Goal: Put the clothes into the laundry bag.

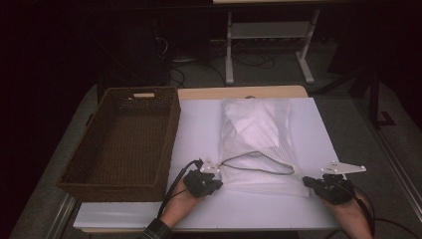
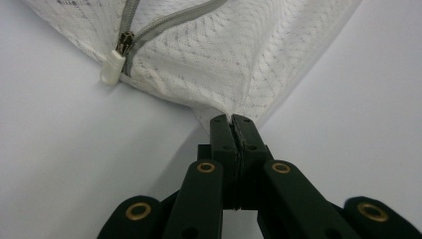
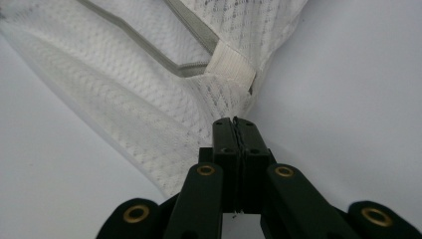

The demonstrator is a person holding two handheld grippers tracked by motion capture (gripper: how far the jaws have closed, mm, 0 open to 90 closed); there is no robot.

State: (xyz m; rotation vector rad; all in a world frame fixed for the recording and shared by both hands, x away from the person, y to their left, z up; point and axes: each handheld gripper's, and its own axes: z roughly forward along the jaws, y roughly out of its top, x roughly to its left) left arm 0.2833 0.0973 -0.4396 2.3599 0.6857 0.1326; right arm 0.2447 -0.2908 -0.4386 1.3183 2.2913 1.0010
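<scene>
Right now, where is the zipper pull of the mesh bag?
In the left gripper view the white zipper pull lies at the upper left, on the mesh bag edge, left of the corner that the left tongs pinch.

Both forearms come in from the bottom edge, hands low and spread well apart. Left tongs [image 1: 217,183] point inward to the right with jaws pinched tight together. Right tongs [image 1: 306,181] point inward to the left, jaws clamped too. Cables trail back past each wrist.
</scene>
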